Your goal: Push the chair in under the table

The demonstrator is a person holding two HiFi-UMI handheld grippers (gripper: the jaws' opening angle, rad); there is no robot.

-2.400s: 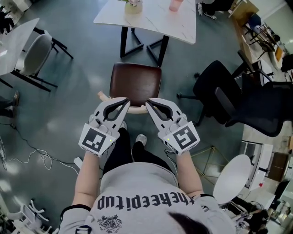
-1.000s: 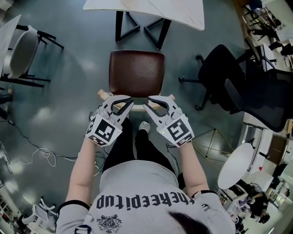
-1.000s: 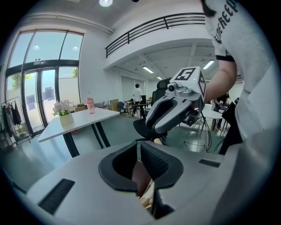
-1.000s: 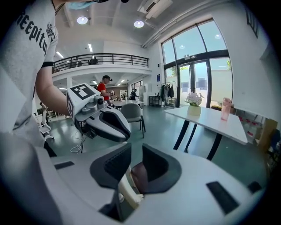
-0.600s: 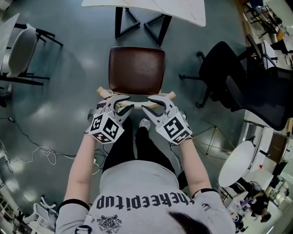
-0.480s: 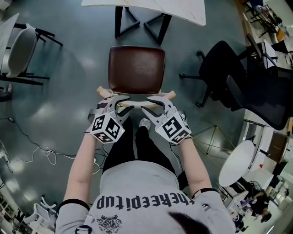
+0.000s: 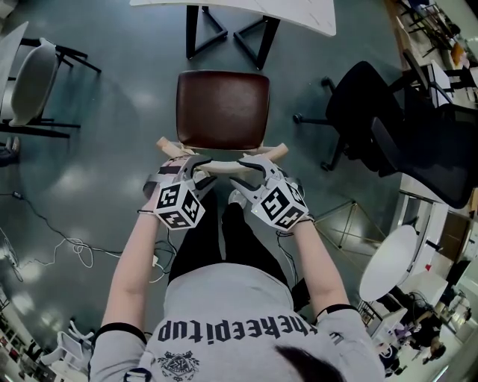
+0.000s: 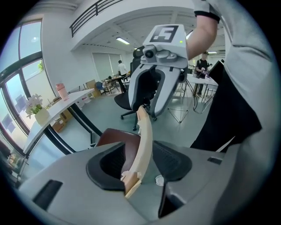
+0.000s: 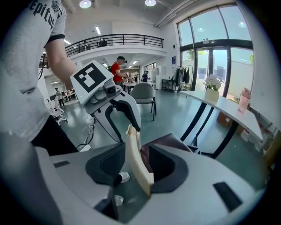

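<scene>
My left tongs (image 7: 197, 161) and right tongs (image 7: 251, 161) are straddling the chair's wooden backrest rail (image 7: 224, 165), pads not pressing it. Both have just been opening and are standing wide.

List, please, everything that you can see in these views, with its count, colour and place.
chair: one, brown seat, pale wooden backrest, in front of the table
table: one, white top, black legs, beyond the chair
office chairs: two, black, at the right
side chair: one, grey, at the left
cable: one, pale, on the floor at the left
left gripper: grey, jaws just opened, backrest between them
right gripper: grey, jaws just opened, backrest between them
</scene>
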